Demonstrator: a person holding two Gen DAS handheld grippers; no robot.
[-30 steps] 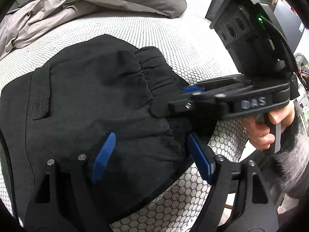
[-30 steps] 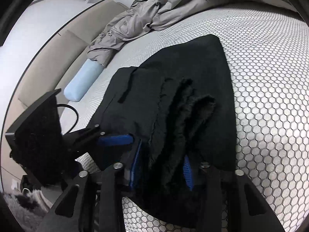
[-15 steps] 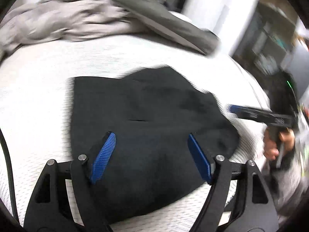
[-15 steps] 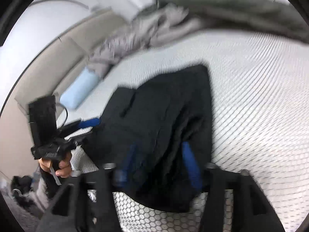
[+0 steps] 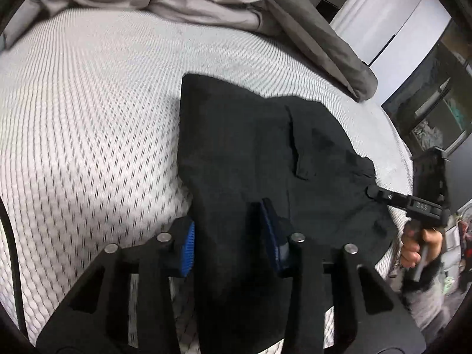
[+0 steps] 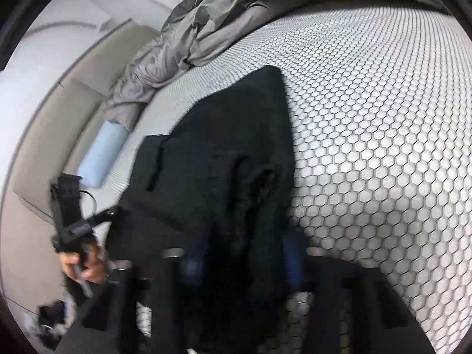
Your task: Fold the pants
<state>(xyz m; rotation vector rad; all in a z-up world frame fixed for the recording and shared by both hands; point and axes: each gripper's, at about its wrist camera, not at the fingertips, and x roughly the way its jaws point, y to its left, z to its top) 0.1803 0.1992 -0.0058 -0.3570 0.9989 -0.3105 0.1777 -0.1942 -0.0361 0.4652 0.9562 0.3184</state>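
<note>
The black pants lie folded on a white honeycomb-pattern mattress. My left gripper has its blue pads closed in on a thick fold at the near edge of the pants. My right gripper grips the bunched waistband end of the pants between its blue pads. The right gripper also shows at the far right of the left wrist view, at the pants' edge. The left gripper shows at the left of the right wrist view, its tips hidden at the cloth.
A rumpled grey duvet lies across the far side of the mattress. A light blue roll lies beside a beige headboard. The mattress edge drops off by a dark cabinet on the right.
My left gripper has moved from open above the pants to their near edge and closed on a fold. My right gripper keeps its hold on the waistband end. Both views have shifted.
</note>
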